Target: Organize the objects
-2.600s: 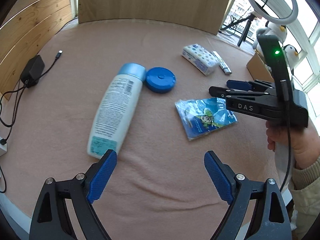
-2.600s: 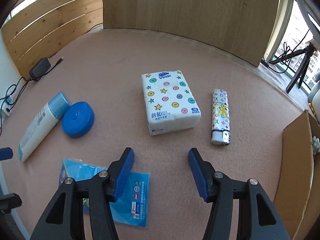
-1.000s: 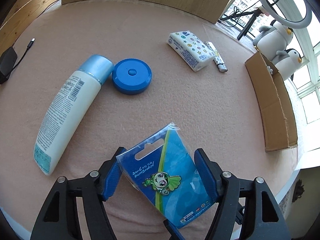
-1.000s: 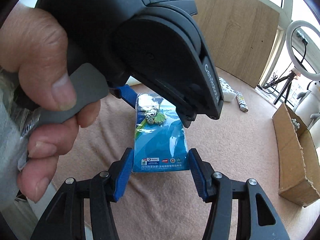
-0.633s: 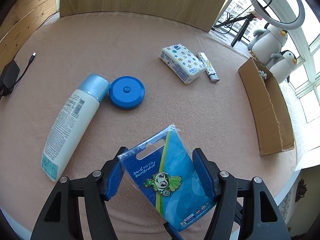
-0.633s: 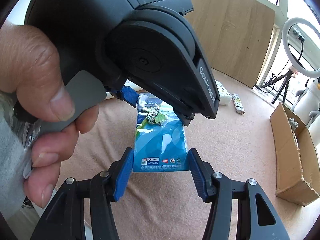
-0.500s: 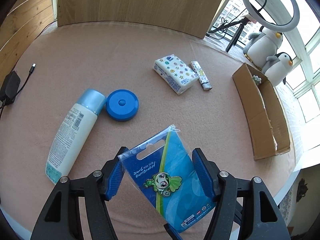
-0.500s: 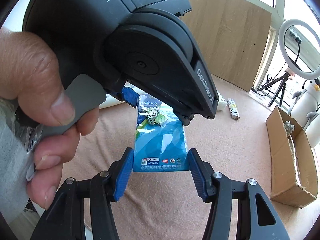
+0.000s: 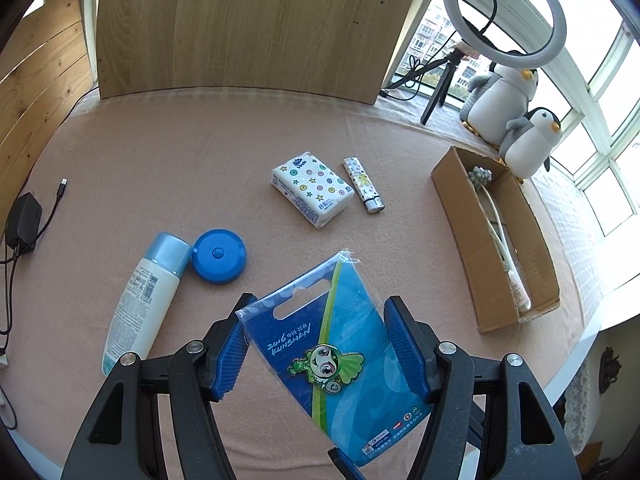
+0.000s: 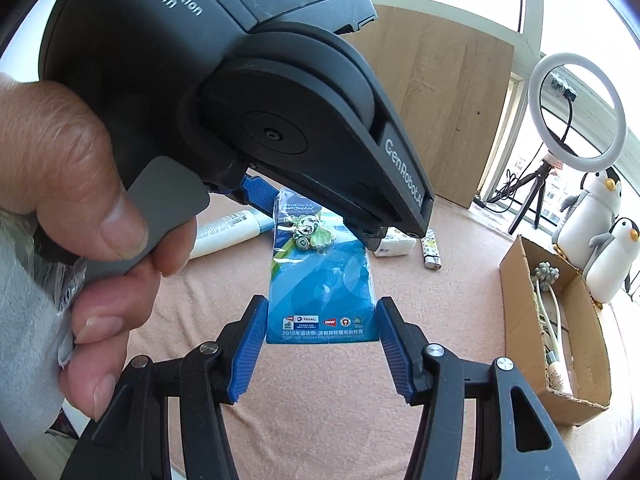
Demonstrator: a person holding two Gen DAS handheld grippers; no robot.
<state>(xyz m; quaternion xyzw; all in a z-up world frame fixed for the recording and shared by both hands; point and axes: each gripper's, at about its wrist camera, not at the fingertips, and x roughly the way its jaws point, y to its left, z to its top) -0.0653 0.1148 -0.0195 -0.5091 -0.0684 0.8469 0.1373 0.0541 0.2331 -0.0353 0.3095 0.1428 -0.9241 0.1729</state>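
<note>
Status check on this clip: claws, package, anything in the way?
Left claw and right claw both clamp the blue package, held above the table. Box open at right, path clear.

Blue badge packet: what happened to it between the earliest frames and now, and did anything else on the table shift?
The blue badge packet lay flat on the pink cloth; now the left gripper and the right gripper hold it by opposite ends, lifted clear. The lotion bottle, blue round case, tissue pack, lighter and cardboard box kept their places.
</note>
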